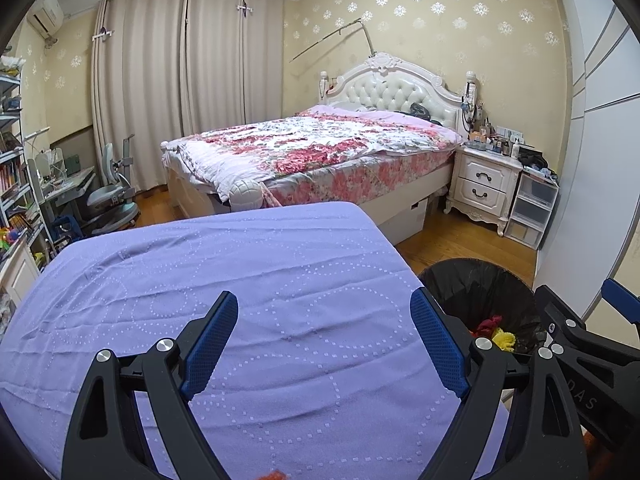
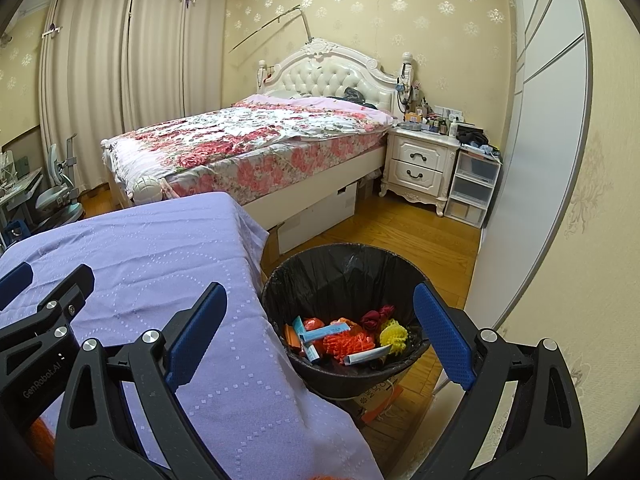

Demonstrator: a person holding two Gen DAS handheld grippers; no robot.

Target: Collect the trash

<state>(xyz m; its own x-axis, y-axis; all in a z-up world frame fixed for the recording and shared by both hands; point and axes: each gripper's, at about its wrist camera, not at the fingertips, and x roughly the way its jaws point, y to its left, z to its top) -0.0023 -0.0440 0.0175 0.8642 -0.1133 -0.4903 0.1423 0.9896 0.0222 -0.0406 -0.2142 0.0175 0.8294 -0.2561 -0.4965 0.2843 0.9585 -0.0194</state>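
Both my grippers sit nearest, two in all: left gripper [image 1: 324, 344] over the lilac tablecloth [image 1: 240, 264], its jaws spread wide with nothing between them; right gripper [image 2: 320, 340] likewise apart and empty, straddling the table's right edge. Just right of the table stands one black-lined trash bin [image 2: 344, 264], holding the trash [image 2: 344, 338]: several tubes, orange, red and yellow scraps.

Matt purple cloth [image 1: 248, 280]; glossy black plastic bin liner [image 2: 340, 268]; wood floor [image 2: 420, 232].

Black plastic tongs [image 1: 324, 344] with blue dimpled pads [image 1: 210, 344], silver screws, white lettering.
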